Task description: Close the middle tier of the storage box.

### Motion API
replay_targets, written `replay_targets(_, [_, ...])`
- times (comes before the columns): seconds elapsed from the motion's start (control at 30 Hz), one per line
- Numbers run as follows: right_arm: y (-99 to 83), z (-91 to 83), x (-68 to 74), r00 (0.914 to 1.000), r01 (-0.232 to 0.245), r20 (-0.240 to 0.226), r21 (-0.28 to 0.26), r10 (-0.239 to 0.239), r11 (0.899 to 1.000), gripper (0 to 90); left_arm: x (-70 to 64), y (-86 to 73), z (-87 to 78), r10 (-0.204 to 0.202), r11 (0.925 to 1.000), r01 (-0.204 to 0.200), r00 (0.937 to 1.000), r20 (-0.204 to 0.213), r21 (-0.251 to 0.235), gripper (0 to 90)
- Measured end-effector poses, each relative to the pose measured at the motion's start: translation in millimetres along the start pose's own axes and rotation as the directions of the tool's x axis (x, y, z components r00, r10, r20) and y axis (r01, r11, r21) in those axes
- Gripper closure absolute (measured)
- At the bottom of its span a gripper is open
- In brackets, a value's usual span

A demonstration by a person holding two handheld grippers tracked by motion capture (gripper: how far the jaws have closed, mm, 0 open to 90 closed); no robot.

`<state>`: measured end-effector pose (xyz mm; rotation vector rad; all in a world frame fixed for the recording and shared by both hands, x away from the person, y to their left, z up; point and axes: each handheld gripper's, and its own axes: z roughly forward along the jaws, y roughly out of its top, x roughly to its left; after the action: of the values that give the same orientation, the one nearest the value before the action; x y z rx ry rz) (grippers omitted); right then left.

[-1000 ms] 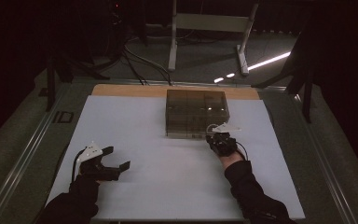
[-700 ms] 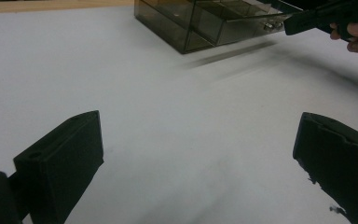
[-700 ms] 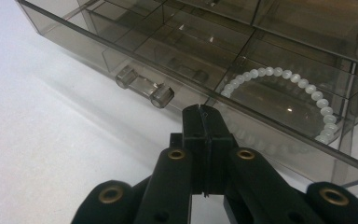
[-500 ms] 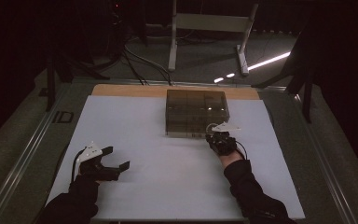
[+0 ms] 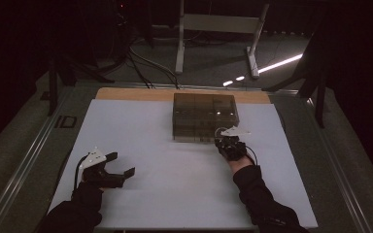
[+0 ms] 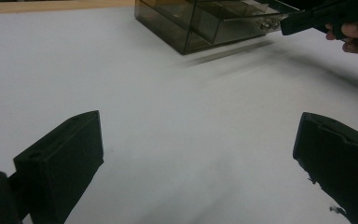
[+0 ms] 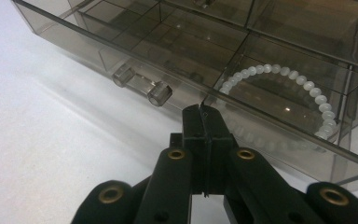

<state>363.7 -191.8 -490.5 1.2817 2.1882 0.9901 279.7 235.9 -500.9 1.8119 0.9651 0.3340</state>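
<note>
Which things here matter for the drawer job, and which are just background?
In the job:
- smoky clear drawer box
- its drawer handle, just left of the jaw tips
- white bead bracelet inside the drawer
- right gripper, jaws closed at the drawer front
- left gripper, open, waiting apart

Just lying about:
- white table cover
- metal stand behind the table
- floor cables

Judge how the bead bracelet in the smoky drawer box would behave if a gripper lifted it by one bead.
The bead bracelet would probably sag, being separate beads on a strand. Its round, glossy beads may slip from closed jaws.
</note>
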Motion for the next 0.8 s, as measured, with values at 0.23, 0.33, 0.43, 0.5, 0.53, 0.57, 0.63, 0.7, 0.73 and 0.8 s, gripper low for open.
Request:
replay_targets(0.23, [1.2,1.0,-0.9,1.0000,-0.001,0.004,0.001,0.001,1.000,90.0,0.1,0.1,-0.1,0.002,1.0000,-0.002,1.0000,0.001,-0.001,3.2])
replay_targets(0.33, [2.0,1.9,-1.2,1.0000,-0.003,0.005,0.002,0.003,1.000,90.0,0.1,0.0,-0.1,0.001,1.0000,-0.001,1.0000,0.001,0.000,3.2])
replay_targets(0.43, [2.7,2.6,-1.7,1.0000,-0.003,0.005,0.003,0.003,1.000,90.0,0.2,0.0,0.0,0.000,1.0000,0.000,1.0000,0.000,0.001,3.2])
replay_targets(0.5, [3.0,2.9,-1.8,1.0000,-0.003,0.005,0.003,0.003,1.000,90.0,0.2,-0.1,0.0,-0.001,1.0000,0.001,1.0000,0.002,0.000,3.2])
replay_targets(0.53, [3.4,3.4,-2.1,1.0000,-0.005,0.005,0.003,0.005,1.000,90.0,0.1,0.0,0.0,0.000,1.0000,0.000,1.0000,0.001,0.001,3.2])
replay_targets(0.57, [3.7,3.6,-2.1,1.0000,-0.006,0.005,0.003,0.006,1.000,90.0,0.0,0.0,0.0,0.000,1.0000,0.000,1.0000,0.001,0.001,3.2])
replay_targets(0.63, [4.0,4.2,-2.5,1.0000,-0.006,0.005,0.003,0.006,1.000,90.0,0.0,0.1,-0.1,0.001,1.0000,-0.001,1.0000,0.001,0.000,3.2])
replay_targets(0.7, [4.5,4.9,-2.7,1.0000,-0.007,0.006,0.006,0.007,1.000,90.0,0.3,0.2,-0.2,0.002,1.0000,-0.002,1.0000,0.001,-0.002,3.2])
replay_targets(0.73, [4.7,5.1,-2.7,1.0000,-0.005,0.006,0.006,0.005,1.000,90.0,0.3,0.1,-0.2,0.001,1.0000,-0.001,1.0000,0.000,-0.001,3.2])
replay_targets(0.8, [5.0,5.7,-2.9,1.0000,-0.007,0.007,0.006,0.007,1.000,90.0,0.2,0.0,-0.1,0.001,1.0000,-0.001,1.0000,0.001,0.000,3.2])
